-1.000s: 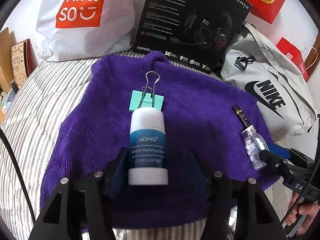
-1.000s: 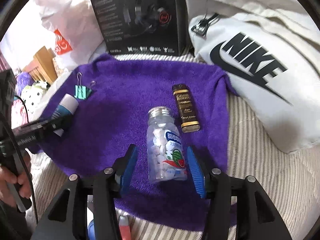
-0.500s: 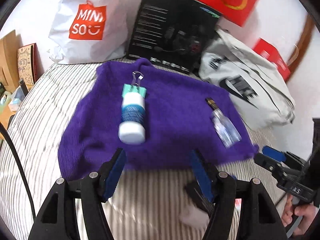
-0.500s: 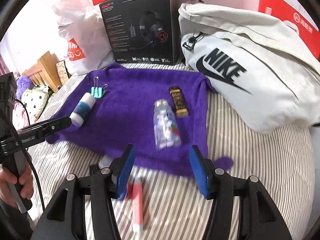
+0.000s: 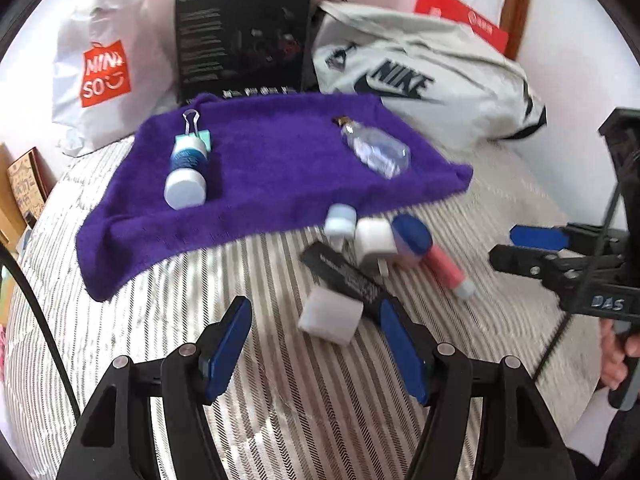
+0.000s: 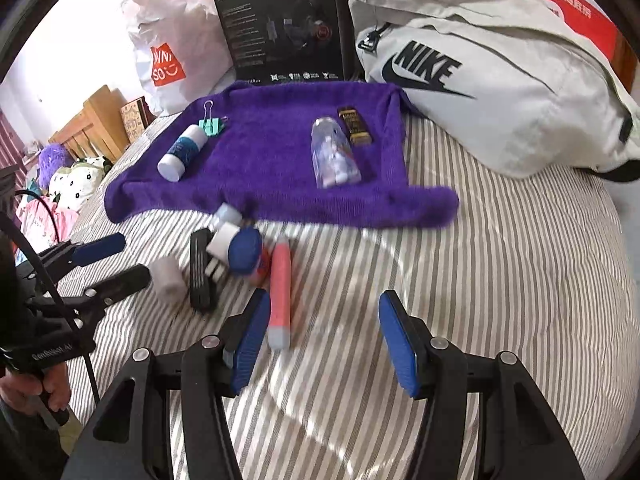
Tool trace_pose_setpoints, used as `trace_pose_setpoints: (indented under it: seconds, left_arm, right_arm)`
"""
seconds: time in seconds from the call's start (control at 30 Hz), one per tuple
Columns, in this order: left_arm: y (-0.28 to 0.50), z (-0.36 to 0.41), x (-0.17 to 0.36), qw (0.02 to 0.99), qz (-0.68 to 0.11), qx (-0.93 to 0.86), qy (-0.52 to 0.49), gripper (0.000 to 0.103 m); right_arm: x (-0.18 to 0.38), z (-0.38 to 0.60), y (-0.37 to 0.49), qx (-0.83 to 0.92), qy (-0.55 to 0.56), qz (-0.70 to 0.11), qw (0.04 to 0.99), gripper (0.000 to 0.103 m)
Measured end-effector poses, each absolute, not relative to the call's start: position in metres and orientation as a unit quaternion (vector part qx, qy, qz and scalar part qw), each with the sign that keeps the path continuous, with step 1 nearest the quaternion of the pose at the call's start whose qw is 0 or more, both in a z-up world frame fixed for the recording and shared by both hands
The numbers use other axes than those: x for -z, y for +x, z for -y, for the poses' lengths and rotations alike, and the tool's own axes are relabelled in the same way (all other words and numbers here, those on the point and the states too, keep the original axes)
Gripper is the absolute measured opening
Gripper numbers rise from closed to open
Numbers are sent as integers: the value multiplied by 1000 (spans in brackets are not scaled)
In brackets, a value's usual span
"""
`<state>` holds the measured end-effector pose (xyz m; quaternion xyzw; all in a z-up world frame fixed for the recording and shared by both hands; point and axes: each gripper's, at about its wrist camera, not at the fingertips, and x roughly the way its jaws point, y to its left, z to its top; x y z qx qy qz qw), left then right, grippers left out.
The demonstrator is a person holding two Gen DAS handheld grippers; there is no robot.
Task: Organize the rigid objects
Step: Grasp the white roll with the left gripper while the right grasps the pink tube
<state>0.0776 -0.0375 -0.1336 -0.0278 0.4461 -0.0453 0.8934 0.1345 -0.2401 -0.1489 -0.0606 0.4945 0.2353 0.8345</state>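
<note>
the white plastic bag (image 5: 100,76) has an orange square that says "mini so" with a smile under it. the black box (image 6: 286,24) says "hecate" at the top and "g2" in red near its corner; the small print on it is too tiny to read. the grey bag (image 6: 480,80) says "nike" in big black letters with a swoosh. the other tool's handle (image 5: 608,303) says "das", and part of it is cut off. the handle (image 6: 50,353) in the right view looks like "genrobot.ai".
</note>
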Motion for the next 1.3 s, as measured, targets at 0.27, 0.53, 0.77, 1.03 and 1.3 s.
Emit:
trace_pose_setpoints:
  seconds: [0.27,0.53,0.77,1.03,1.3]
  left_arm:
    - [86,40,152,885,-462,60,-12,55]
    - [91,41,157,882,-465,75,5,30]
    - [87,16,153,883,-465,52,-23,30]
    - [86,-2,157,881,-467,48,-64,30]
    - [84,-20,151,884,-459,33,-81,30]
  right_arm:
    - [156,252,120,-230,-62,-506,829,56]
    - [160,251,120,-233,-73,-512,824,56]
    - [168,226,131,-255,-82,-510,817,56]
    - [185,194,140,-275,-121,-503,810,21]
    - [184,201,141,-270,-135,-498,813,12]
